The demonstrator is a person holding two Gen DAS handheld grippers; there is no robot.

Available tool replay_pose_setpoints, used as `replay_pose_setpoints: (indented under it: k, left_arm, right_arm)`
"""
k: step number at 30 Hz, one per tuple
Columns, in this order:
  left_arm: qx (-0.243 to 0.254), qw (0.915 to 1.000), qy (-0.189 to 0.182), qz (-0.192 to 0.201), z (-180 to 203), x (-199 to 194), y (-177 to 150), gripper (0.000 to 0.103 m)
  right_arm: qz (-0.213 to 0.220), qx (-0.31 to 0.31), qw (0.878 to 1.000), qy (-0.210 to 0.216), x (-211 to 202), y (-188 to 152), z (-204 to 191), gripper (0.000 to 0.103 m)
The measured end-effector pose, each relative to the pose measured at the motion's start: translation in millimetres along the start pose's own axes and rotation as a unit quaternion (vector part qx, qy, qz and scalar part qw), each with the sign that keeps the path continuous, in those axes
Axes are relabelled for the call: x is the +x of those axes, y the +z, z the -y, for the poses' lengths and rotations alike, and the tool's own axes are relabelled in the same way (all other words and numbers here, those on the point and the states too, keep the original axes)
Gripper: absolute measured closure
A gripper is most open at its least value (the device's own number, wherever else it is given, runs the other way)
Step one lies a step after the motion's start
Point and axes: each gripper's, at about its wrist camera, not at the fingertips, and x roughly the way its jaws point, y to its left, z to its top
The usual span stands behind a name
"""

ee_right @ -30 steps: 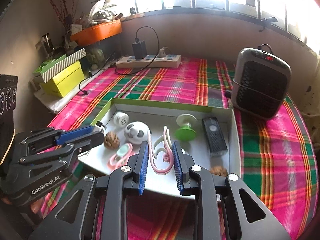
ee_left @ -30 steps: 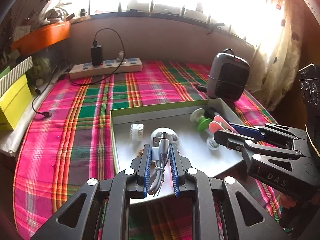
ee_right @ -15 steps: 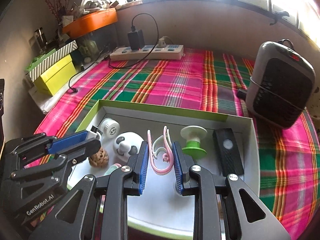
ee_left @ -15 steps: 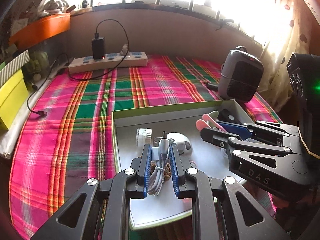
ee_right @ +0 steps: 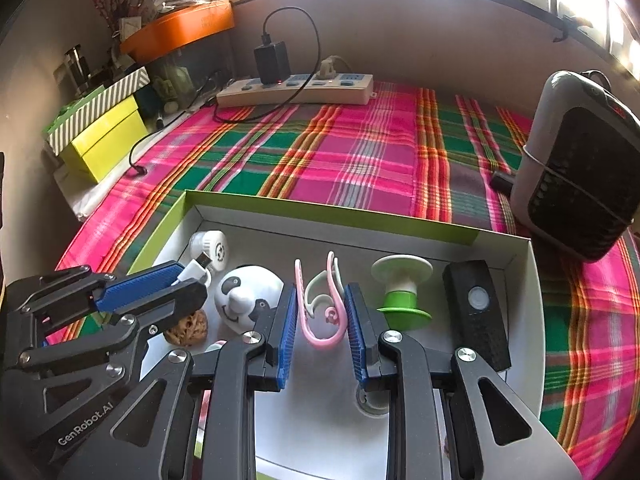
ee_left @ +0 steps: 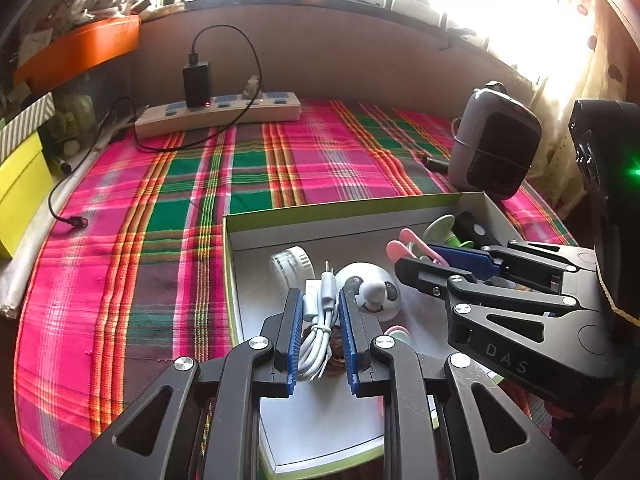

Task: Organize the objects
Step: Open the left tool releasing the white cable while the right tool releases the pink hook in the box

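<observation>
Grippers have both dropped closer over the box [ee_right: 534, 304], left gripper [ee_left: 320, 334] clamping the white cable [ee_left: 318, 328], right gripper [ee_right: 322, 336] the pink clip [ee_right: 320, 312], so drop-off looks close.

The box [ee_right: 534, 320] sits on the tabletop [ee_right: 360, 152]. In it (left to right) lie a round cap [ee_right: 212, 244], a panda [ee_right: 248, 292], a spool [ee_right: 402, 292] and a remote [ee_right: 476, 312]. Behind the box lies the power strip [ee_right: 296, 90]. The heater [ee_right: 576, 164] stands to the right.
</observation>
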Motion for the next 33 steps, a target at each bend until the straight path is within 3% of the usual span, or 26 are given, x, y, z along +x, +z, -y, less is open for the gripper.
replay_pose_setpoints:
  k: [33]
  left_arm:
    - [-0.013, 0.9999, -0.009, -0.007, -3.8, 4.8, 0.7, 0.084]
  right_arm:
    - [-0.011, 0.010, 1.000, -0.004, 7.8, -1.1, 2.4, 0.078]
